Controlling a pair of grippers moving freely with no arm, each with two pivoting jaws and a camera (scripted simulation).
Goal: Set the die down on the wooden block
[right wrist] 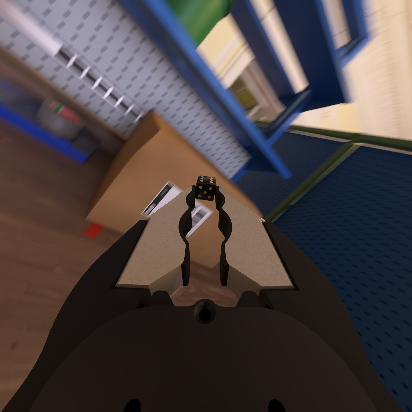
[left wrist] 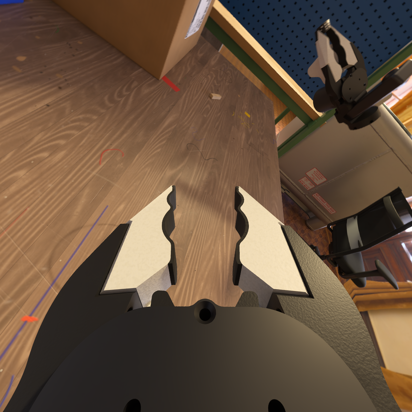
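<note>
- Cardboard box [left wrist: 133, 33]: sitting on the wooden bench top [left wrist: 78, 145], serving as the landmark here. It is closed, so its contents are not showing.
- White label [left wrist: 197, 19]: sticking to the box's side face, carrying dark print. In the right wrist view, the same label [right wrist: 162, 198] is showing partly behind the fingers.
- Red strip [left wrist: 170, 83]: lying flat on the bench, touching the box's near corner.
- Wooden block [left wrist: 215, 96]: small and pale, resting on the bench near the box, just beyond the red strip, with nothing lying on it.
- Yellow scraps [left wrist: 245, 117]: lying scattered on the bench, farther from the box than the block.
- Left gripper [left wrist: 205, 189]: hovering over the bench on the near side of the box, its tongs standing apart and holding nothing.
- Right gripper [right wrist: 205, 189]: tongs pressing together on the die at their very tips. In the left wrist view, this gripper [left wrist: 327, 38] is hanging in the air well to the side of the box, against the blue pegboard [left wrist: 289, 33].
- Die [right wrist: 205, 188]: black with pale pips, sitting clamped at the fingertips, appearing in front of the box's upper edge, off the bench.
- Grey crate [left wrist: 345, 167]: standing beyond the bench edge, far from the box, bearing red-printed stickers [left wrist: 315, 177].
- Blue tray [right wrist: 44, 133]: lying beyond the box; it is blurred, possibly holding a grey container.
</note>
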